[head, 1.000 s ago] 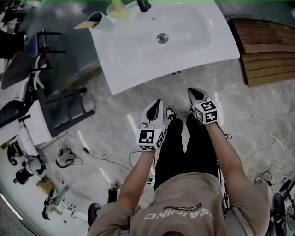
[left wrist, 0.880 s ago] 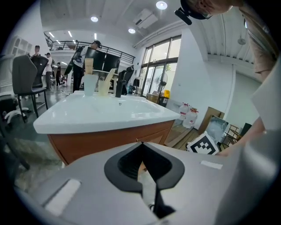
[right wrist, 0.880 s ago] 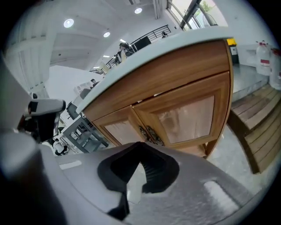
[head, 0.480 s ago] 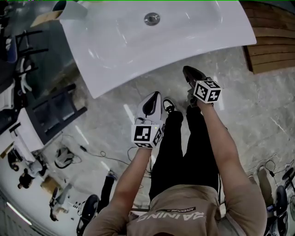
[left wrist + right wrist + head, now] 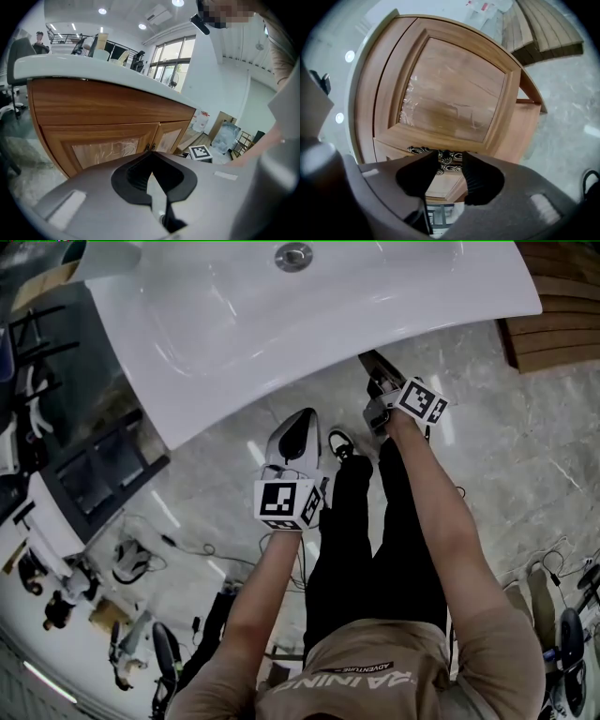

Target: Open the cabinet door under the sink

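The wooden cabinet under the white sink top (image 5: 281, 334) has two panelled doors (image 5: 98, 145) that stand shut, with dark ornate handles (image 5: 150, 146) where they meet. My right gripper (image 5: 375, 371) reaches in just below the sink's front edge, rolled onto its side. In the right gripper view a door panel (image 5: 454, 93) fills the picture. My right gripper (image 5: 449, 154) has just been opening, and an ornate handle (image 5: 446, 159) sits between its fingertips without the pads pressing on it. My left gripper (image 5: 302, 416) hangs shut and empty further back, pointing at the doors (image 5: 151, 164).
Stacked wooden planks (image 5: 553, 324) lie on the marble floor to the right of the cabinet. A dark rack (image 5: 103, 474) and loose cables (image 5: 187, 554) are at the left. Cups (image 5: 103, 254) stand on the sink top's far left corner. The person's legs (image 5: 366, 540) are between the arms.
Both grippers have dropped and come closer to the cabinet front. The right gripper has rolled over and reached under the sink's edge, and its jaws have spread apart.
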`<state>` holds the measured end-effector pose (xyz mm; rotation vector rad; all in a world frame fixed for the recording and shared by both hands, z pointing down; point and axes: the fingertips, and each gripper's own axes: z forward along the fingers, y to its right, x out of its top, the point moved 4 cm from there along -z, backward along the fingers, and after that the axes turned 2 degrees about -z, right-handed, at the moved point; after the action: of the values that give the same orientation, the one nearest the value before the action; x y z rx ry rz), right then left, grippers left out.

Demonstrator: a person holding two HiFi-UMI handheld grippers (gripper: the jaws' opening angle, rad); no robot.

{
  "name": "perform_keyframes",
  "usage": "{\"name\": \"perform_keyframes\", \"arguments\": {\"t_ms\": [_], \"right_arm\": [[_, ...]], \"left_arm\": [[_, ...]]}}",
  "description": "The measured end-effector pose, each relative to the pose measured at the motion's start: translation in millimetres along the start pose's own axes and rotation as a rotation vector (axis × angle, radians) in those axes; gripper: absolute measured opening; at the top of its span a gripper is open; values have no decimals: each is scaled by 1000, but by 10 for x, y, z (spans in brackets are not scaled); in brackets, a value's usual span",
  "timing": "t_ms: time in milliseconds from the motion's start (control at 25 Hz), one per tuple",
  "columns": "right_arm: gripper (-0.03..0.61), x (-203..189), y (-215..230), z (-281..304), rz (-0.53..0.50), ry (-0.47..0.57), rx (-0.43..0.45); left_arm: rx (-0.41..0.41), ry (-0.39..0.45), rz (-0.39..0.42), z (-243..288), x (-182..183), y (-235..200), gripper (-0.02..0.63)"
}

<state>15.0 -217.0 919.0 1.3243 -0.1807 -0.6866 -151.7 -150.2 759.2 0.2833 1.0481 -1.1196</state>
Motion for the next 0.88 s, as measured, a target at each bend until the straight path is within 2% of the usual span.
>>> {"name": "perform_keyframes", "arguments": {"t_ms": [200,400,480,640,880], "right_arm": [[170,-78,49,55,131,51,73],[153,-80,7,135,115,64,103],[116,-80,-15,146,135,87,135],[84,-53,-83,115,198,130,208],[87,-60,-65,146,209,122,239]], "left_arm": [[-6,-13,-7,-32,-71,-25,18],[4,-33,-9,-53,-158,-42,18],[3,-41,-8,-55,-182,-42,18],[-13,-46,-5,-47,-191,2,18],[-27,-56,9,-46,-212,17,18]]}}
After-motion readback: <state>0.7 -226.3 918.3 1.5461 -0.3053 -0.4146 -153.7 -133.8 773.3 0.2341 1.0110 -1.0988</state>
